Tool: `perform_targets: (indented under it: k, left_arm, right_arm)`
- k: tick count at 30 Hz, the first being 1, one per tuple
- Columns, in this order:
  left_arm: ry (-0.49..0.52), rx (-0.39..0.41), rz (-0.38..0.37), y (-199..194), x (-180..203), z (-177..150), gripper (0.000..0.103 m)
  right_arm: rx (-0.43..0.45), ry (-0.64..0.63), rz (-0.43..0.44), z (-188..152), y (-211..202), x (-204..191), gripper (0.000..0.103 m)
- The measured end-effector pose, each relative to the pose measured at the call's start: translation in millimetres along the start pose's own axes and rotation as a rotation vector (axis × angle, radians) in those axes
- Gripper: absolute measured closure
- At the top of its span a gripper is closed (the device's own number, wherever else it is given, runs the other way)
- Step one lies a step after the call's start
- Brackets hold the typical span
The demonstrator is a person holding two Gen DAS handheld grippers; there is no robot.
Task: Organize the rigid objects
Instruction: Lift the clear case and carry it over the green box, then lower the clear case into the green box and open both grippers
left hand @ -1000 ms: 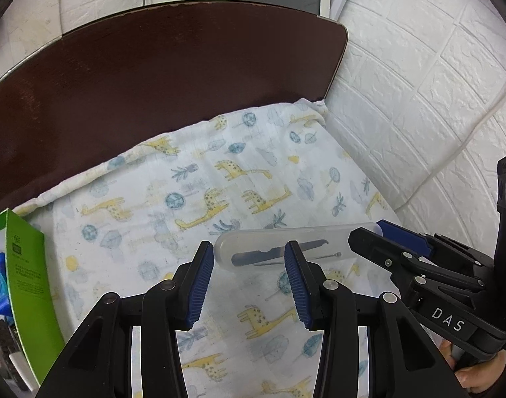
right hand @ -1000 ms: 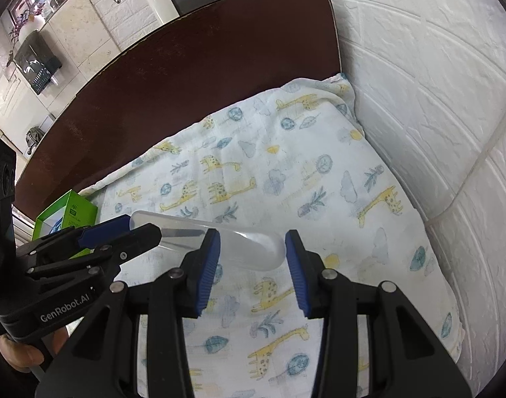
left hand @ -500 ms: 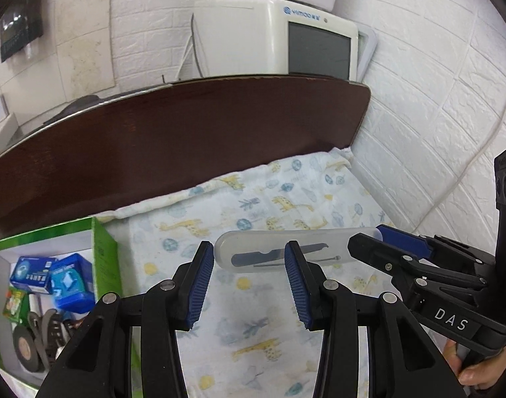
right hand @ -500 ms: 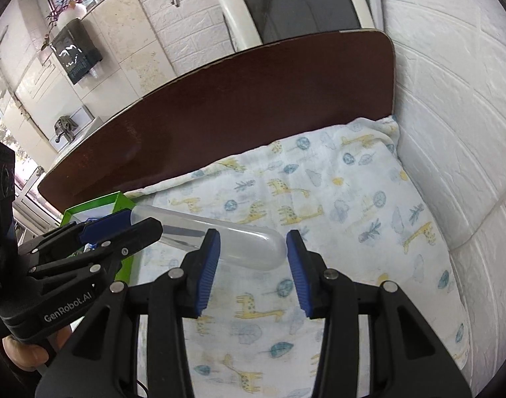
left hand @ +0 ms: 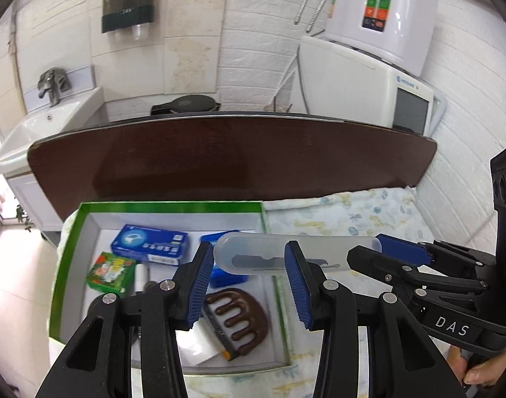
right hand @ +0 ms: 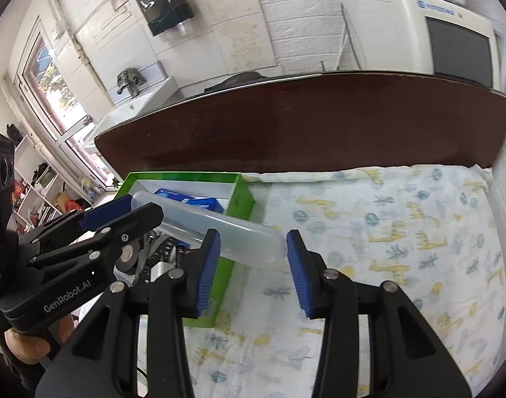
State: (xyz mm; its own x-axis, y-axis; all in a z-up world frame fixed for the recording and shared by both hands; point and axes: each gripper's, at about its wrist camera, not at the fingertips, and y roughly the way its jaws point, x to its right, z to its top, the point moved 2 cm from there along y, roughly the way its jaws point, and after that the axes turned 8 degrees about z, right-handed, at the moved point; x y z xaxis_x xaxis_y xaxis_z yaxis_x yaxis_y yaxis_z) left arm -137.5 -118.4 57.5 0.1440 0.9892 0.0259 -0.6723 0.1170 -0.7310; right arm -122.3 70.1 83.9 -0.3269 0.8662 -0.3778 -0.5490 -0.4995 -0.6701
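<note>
A long translucent plastic case (left hand: 262, 252) with a thin metal tool inside hangs in the air between both grippers. My left gripper (left hand: 248, 282) is shut on its left end, above the right part of an open green box (left hand: 173, 203). My right gripper (right hand: 253, 272) is shut on the case's (right hand: 243, 235) right end, beside the green box (right hand: 243, 195). Each view also shows the other gripper: the right gripper (left hand: 382, 255) and the left gripper (right hand: 126, 214), both closed on the case. In the box lie blue cartons (left hand: 150, 243), a green packet (left hand: 110, 270) and a brown comb (left hand: 239, 315).
The giraffe-print sheet (right hand: 402, 232) covers the bed to the right of the box. A dark brown headboard (left hand: 233, 159) rises behind, with a white machine (left hand: 359, 83) and a sink (left hand: 47, 116) beyond it. A white brick wall (left hand: 468, 99) closes the right side.
Both grippers have carried the case up and to the left, from over the sheet to above the green box. The box's inside has come into view. Neither grip has changed.
</note>
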Motion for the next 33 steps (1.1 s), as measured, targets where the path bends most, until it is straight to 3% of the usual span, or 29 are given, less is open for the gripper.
perform_targets:
  k: [12, 33]
  left_arm:
    - [-0.160, -0.029, 0.087, -2, -104, -35, 0.059]
    - [-0.249, -0.134, 0.068, 47, -154, -69, 0.059]
  right_arm:
    - [-0.118, -0.097, 0.100, -1, 79, -87, 0.061]
    - [-0.254, -0.092, 0.067, -19, 145, -102, 0.061]
